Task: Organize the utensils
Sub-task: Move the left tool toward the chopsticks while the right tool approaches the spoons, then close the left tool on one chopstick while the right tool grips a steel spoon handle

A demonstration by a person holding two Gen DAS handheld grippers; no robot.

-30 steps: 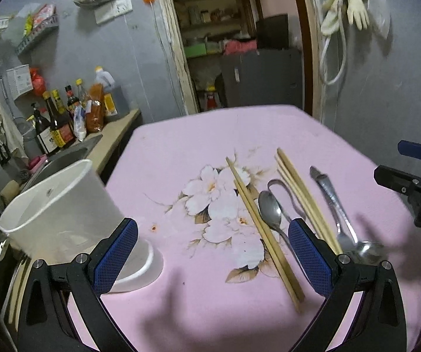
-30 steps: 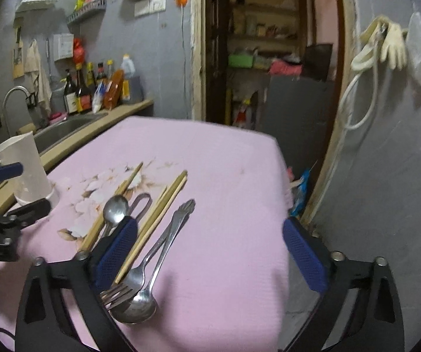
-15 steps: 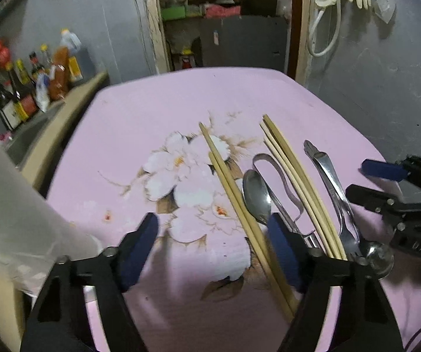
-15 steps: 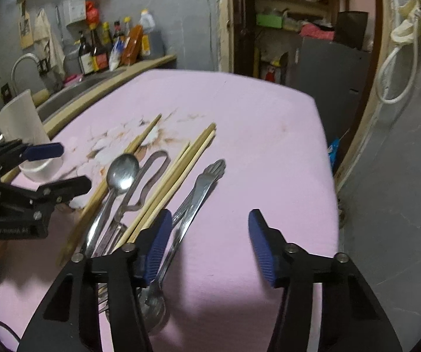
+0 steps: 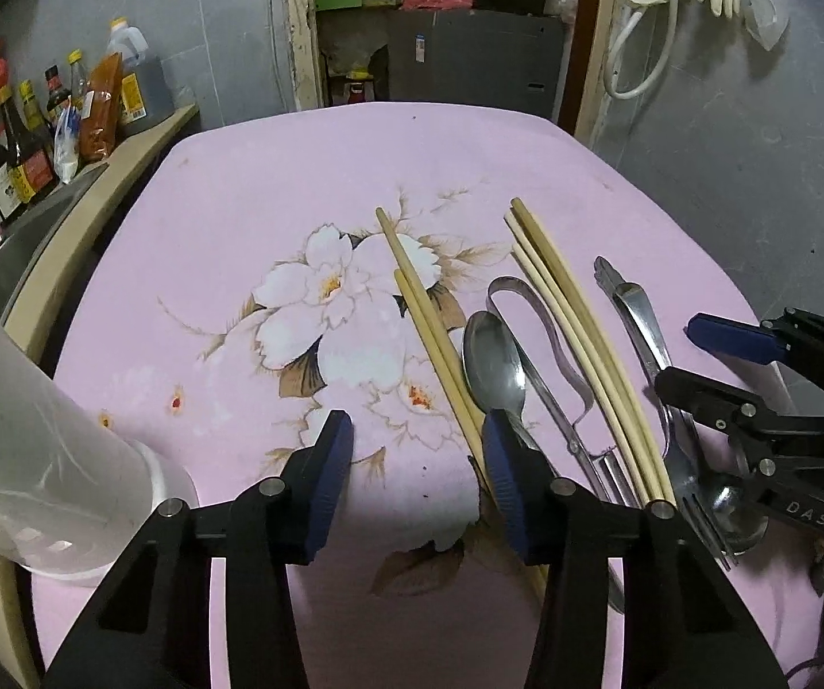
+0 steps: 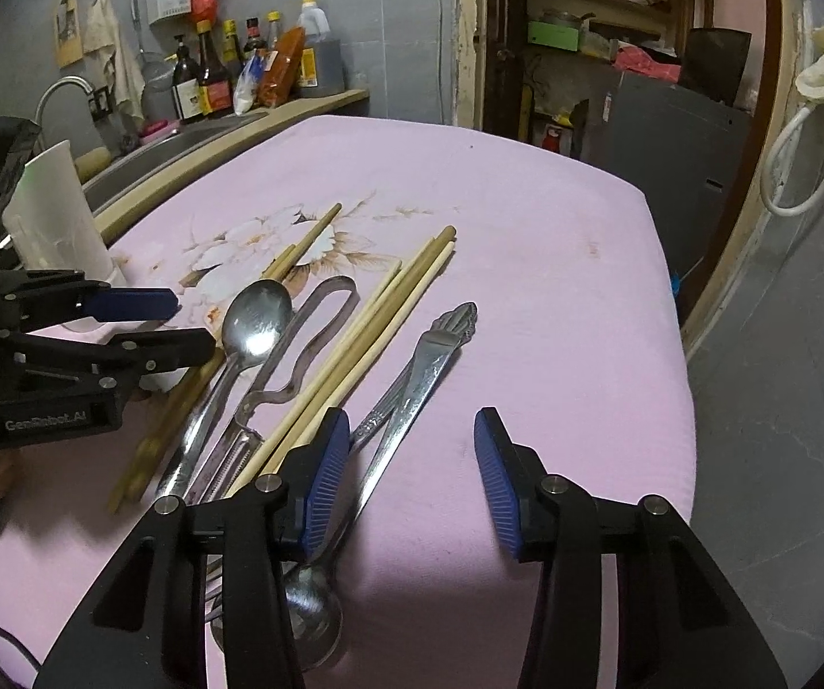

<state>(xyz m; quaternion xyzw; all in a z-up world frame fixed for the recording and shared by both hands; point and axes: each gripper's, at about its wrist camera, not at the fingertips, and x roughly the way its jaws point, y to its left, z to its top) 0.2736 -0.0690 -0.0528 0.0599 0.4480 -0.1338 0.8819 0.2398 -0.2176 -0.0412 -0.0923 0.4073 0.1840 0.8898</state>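
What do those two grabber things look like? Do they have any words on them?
Both are black plastic frames with silver screws and two fingers tipped with ribbed blue pads. The left gripper has "GenRobot.AI" printed in pale letters on its side, as the right wrist view shows. The right gripper has the letters "DAS" on its side, seen from the left wrist view. A thin dark cable trails near the cloth's edge.

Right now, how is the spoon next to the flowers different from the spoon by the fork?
The spoon beside the flowers points its bowl away from the cameras and has a plain handle; the spoon by the fork has its bowl at the near edge and a fancy, patterned handle end. Both are shiny metal, lying flat on the pink cloth.
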